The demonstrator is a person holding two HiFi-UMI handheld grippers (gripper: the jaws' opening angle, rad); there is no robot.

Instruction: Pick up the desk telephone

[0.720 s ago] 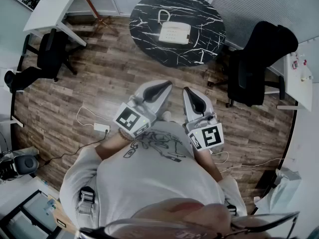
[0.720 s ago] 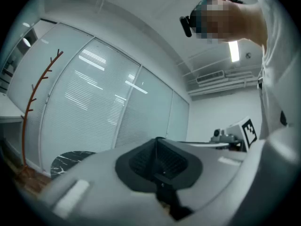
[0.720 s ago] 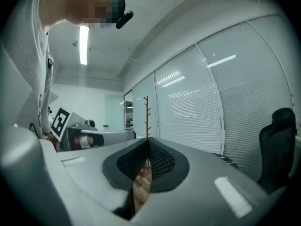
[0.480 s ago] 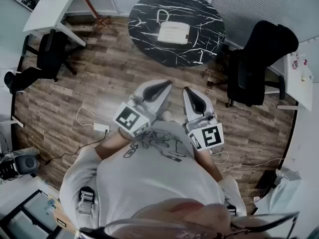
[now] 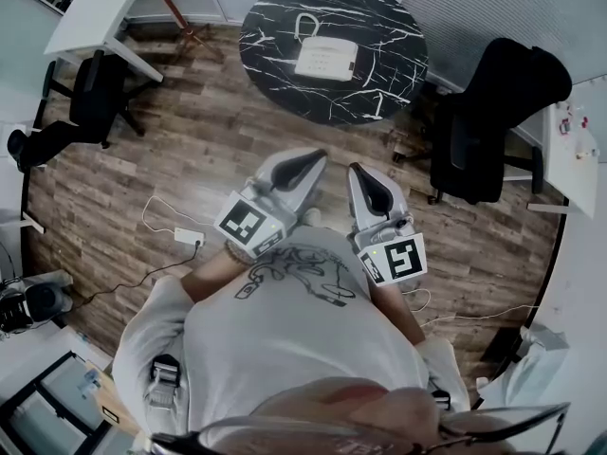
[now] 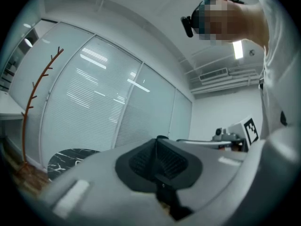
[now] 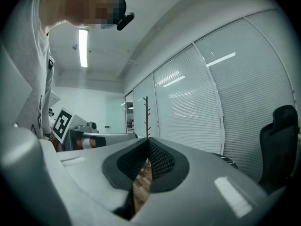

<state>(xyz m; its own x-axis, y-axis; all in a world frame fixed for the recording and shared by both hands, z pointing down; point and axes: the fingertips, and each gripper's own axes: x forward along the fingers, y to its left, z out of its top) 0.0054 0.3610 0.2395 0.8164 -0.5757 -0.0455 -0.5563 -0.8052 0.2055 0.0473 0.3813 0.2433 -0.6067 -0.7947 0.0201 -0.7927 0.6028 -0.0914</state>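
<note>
A white desk telephone [image 5: 325, 58] with a curled cord lies on a round black marble table [image 5: 379, 27] at the top of the head view. Both grippers are held level in front of the person's chest, well short of the table. My left gripper [image 5: 315, 157] is shut with nothing in it, and its own view shows the pads [image 6: 157, 159] pressed together. Beside it, my right gripper [image 5: 357, 172] is also shut and empty, pads [image 7: 148, 161] meeting. The table edge [image 6: 66, 159] shows low and left in the left gripper view.
A black office chair [image 5: 493, 112] stands right of the table, another [image 5: 90, 107] at the left by a white desk [image 5: 100, 12]. A red coat stand [image 5: 171, 3] is near the table's left. Cables and a power strip [image 5: 185, 236] lie on the wooden floor.
The view has crept forward slightly: table and telephone sit a little higher and further left. Both grippers stay shut in the same place.
</note>
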